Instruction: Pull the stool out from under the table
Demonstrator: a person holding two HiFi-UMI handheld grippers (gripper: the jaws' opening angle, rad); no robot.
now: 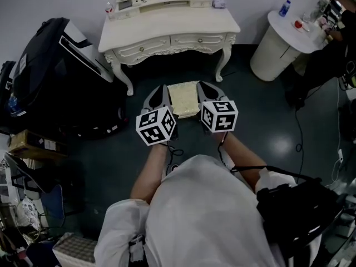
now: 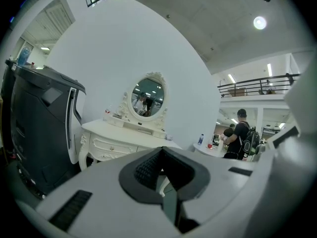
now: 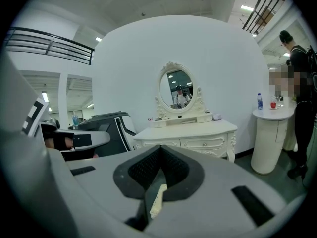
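Observation:
The stool (image 1: 183,98), with a cream cushion, stands on the dark floor just in front of the white dressing table (image 1: 167,26). My left gripper (image 1: 162,91) lies along the stool's left side and my right gripper (image 1: 204,87) along its right side, so the stool sits between them. Both point toward the table. In the left gripper view the left gripper (image 2: 162,150) has its jaws together, with the table (image 2: 119,135) ahead. The right gripper (image 3: 159,148) is also shut, and a cream sliver of the stool (image 3: 157,201) shows below its jaws. Whether either gripper touches the stool is hidden.
A large black case (image 1: 61,77) stands left of the table. A round white side table (image 1: 283,35) with a bottle stands at the right, and a person (image 3: 299,83) is beside it. An oval mirror (image 3: 177,89) tops the dressing table. Boxes and clutter (image 1: 28,143) lie at the far left.

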